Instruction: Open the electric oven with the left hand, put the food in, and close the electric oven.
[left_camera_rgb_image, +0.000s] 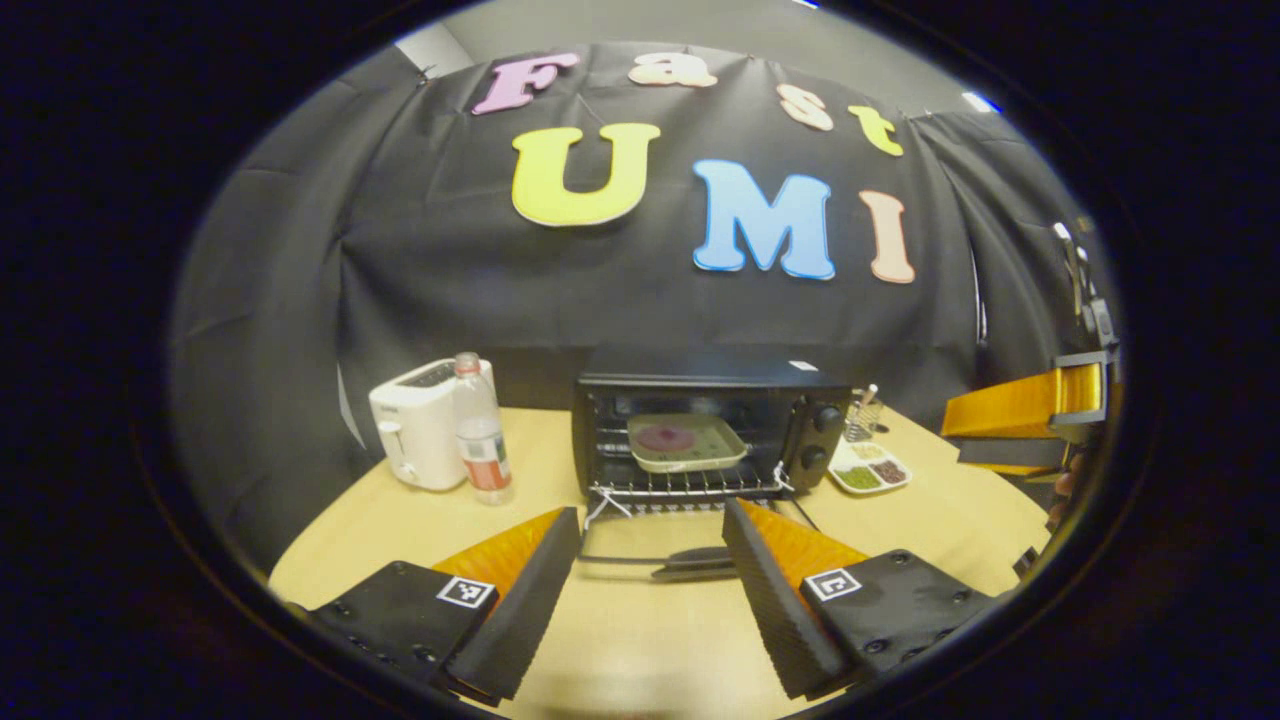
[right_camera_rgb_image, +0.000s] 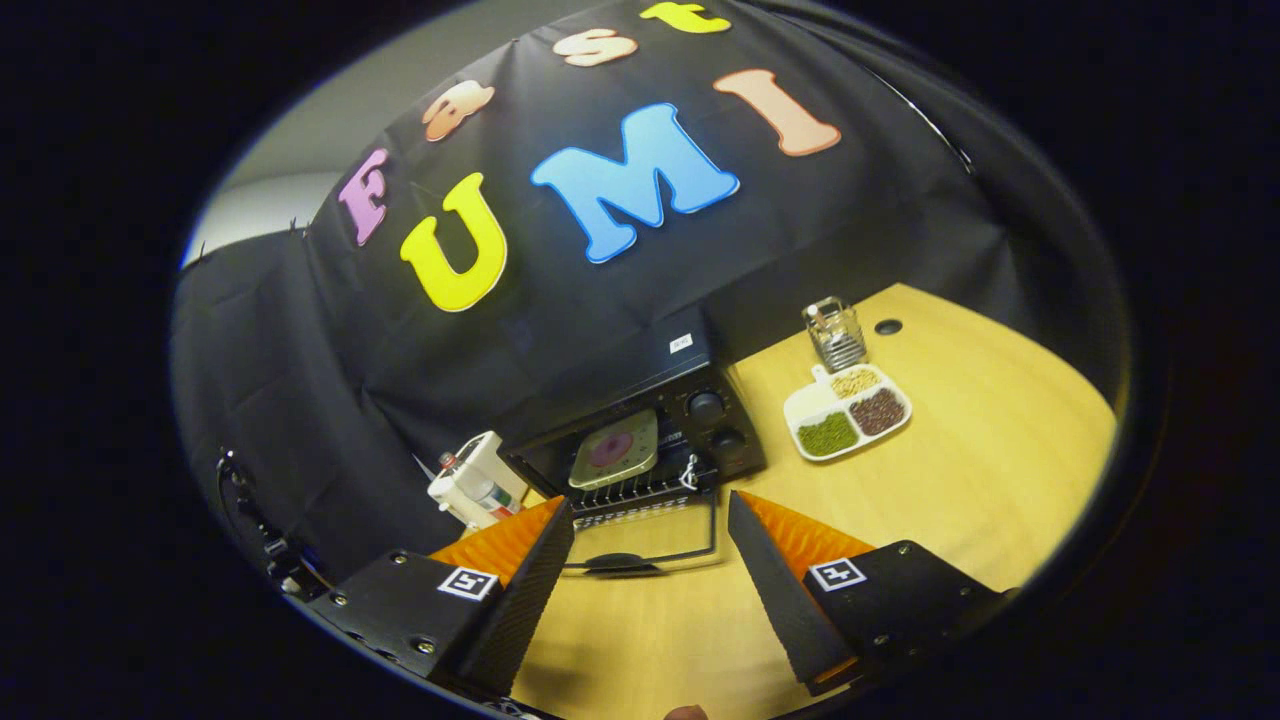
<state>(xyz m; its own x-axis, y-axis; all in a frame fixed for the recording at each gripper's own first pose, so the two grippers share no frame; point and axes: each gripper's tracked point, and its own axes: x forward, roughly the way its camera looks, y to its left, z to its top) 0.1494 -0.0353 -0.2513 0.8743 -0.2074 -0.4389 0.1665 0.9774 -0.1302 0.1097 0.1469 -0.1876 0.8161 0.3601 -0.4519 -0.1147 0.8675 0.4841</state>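
Both tongs are spread wide with nothing between the fingers: my left gripper (left_camera_rgb_image: 650, 590) hangs low over the table (left_camera_rgb_image: 640, 650), pointed straight at the oven (left_camera_rgb_image: 710, 425), and my right gripper (right_camera_rgb_image: 650, 590) sits back and tilted, also facing it. From the left gripper view I can see that right one off at the far right edge.

The oven door (left_camera_rgb_image: 660, 545) lies folded down flat toward me, its handle (left_camera_rgb_image: 695, 565) sitting between my left fingers but farther out, not touched. The tray of food (left_camera_rgb_image: 688, 441) already rests on the wire rack (left_camera_rgb_image: 690, 485) inside the cavity, just beyond the door hinge and well apart from either tong.

So I judge the step in hand is closing. To do it well I would bring the left gripper down and forward under the handle's front edge, catch it from below, then lift in an arc that follows the hinge, not push straight in, so the door swings up without shoving the oven back toward the wall. I would keep the right gripper clear of the swing and mind the compartment dish (left_camera_rgb_image: 868, 468) beside the knobs
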